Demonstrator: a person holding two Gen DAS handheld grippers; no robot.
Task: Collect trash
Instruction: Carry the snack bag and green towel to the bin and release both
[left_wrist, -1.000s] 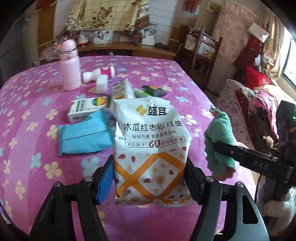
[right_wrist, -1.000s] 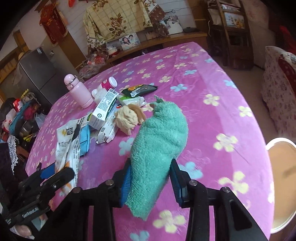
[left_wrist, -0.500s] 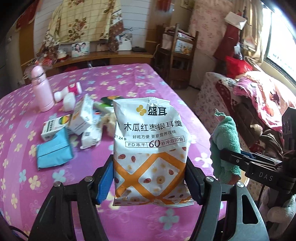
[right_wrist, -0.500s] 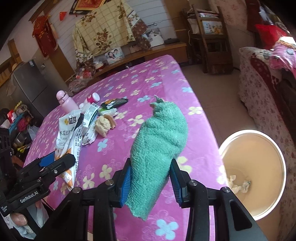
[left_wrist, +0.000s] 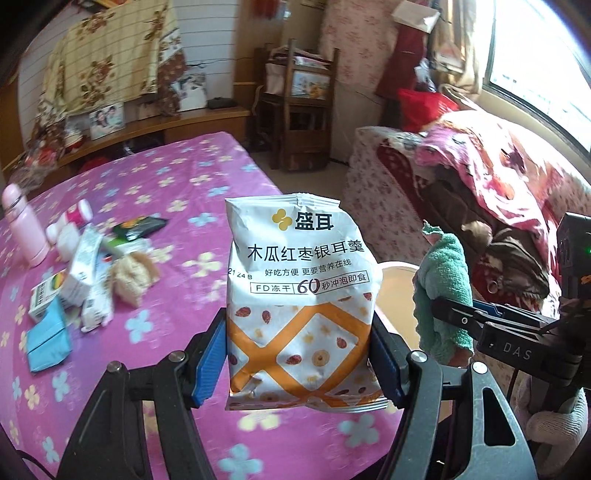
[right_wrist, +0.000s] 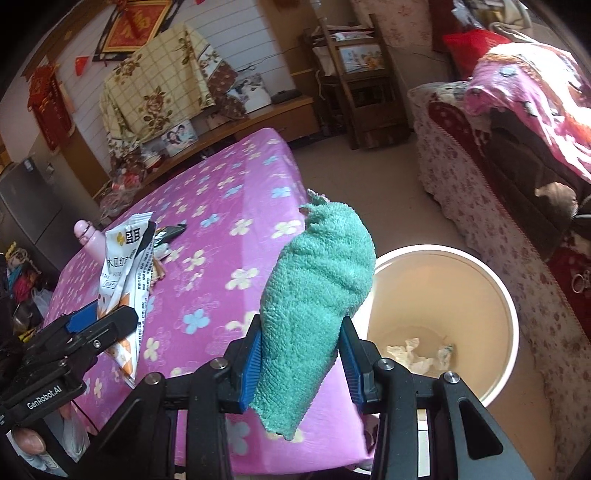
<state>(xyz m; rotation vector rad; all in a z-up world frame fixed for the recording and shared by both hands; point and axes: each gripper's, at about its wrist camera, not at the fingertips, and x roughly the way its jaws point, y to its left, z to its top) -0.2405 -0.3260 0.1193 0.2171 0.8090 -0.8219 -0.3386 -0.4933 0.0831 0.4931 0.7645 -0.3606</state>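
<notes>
carrying two pieces at once: the left gripper (left_wrist: 299, 365) clamps a white snack bag (left_wrist: 301, 295), the right gripper (right_wrist: 301, 354) pinches a green cloth (right_wrist: 317, 288), both near the bench (right_wrist: 221, 258) edge beside the bin (right_wrist: 506, 295). crumpled paper already lies inside. neither load is dropped yet, and boxes (left_wrist: 70, 284) and wrappers remain on the bench.

Glossy plastic snack bag (left_wrist: 301, 295), fuzzy green terry cloth (right_wrist: 314, 295), smooth plastic bin (right_wrist: 495, 295).
</notes>
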